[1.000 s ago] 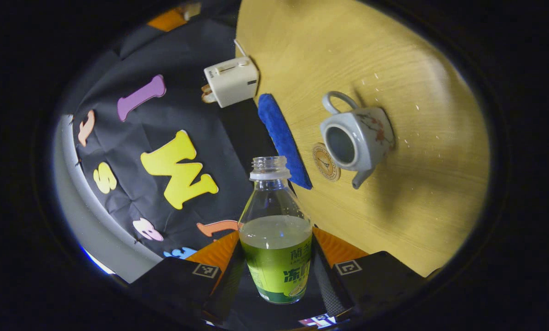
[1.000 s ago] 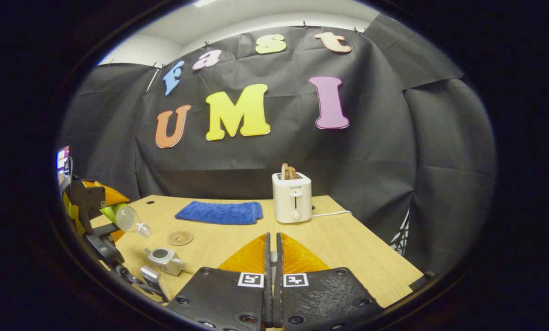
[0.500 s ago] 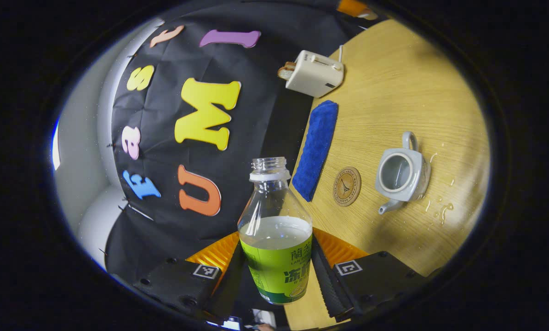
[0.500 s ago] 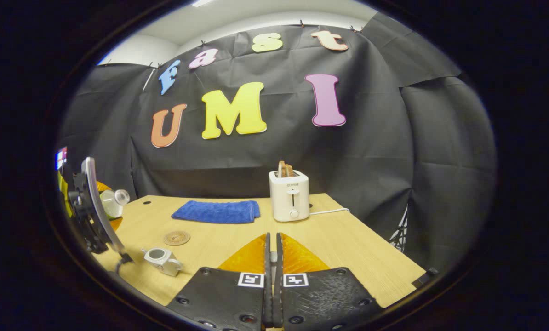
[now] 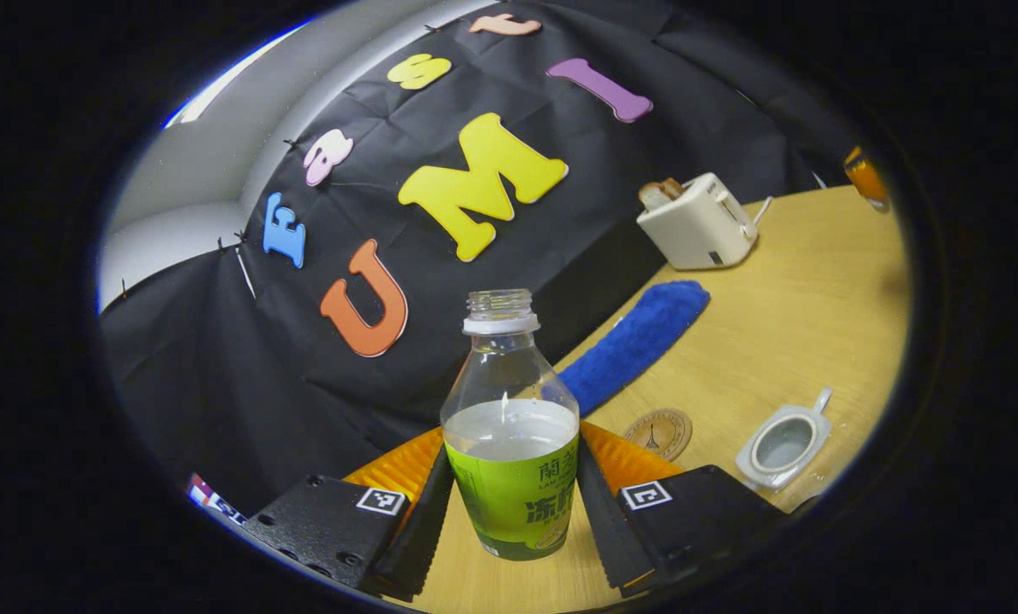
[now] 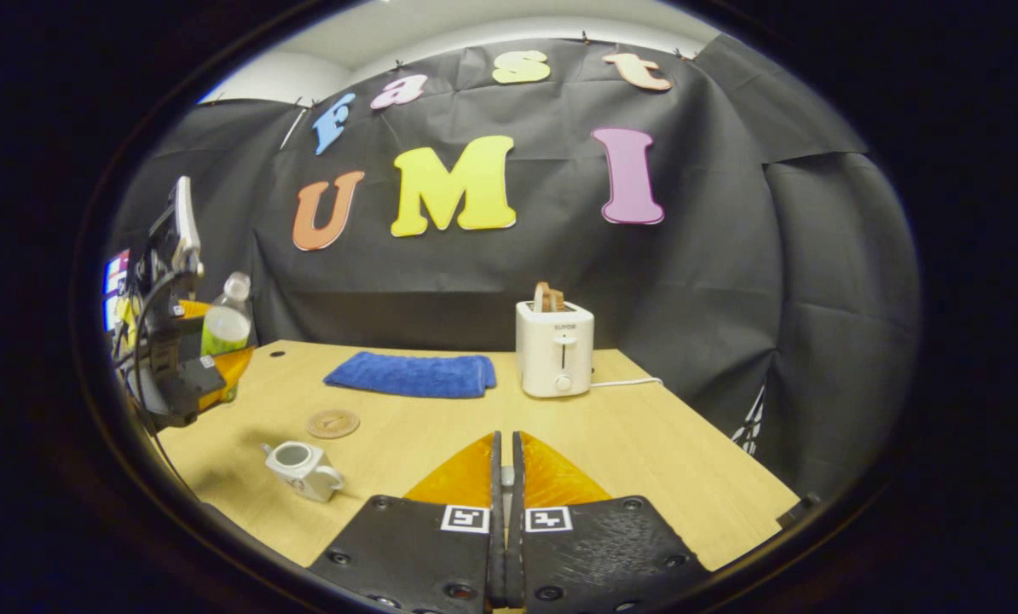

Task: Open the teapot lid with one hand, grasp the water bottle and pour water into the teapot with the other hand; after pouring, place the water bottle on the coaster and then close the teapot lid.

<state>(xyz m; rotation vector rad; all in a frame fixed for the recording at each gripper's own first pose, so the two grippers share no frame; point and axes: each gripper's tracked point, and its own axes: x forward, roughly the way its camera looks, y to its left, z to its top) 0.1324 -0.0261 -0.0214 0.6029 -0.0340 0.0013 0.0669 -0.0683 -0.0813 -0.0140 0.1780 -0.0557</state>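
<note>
Beside the open teapot (image 5: 782,441), the left gripper (image 5: 513,512), clamping the water bottle (image 5: 511,426), has swung upright; pouring seems finished, coaster (image 5: 658,432) next.

A black cloth wall (image 6: 731,281) is being hung around the booth, with pale ceiling (image 6: 441,34) being glimpsed above it. A light wooden table (image 6: 645,452) is being lit evenly. A white toaster (image 6: 554,348) and a folded blue towel (image 6: 411,376) are being kept near its far edge.
</note>
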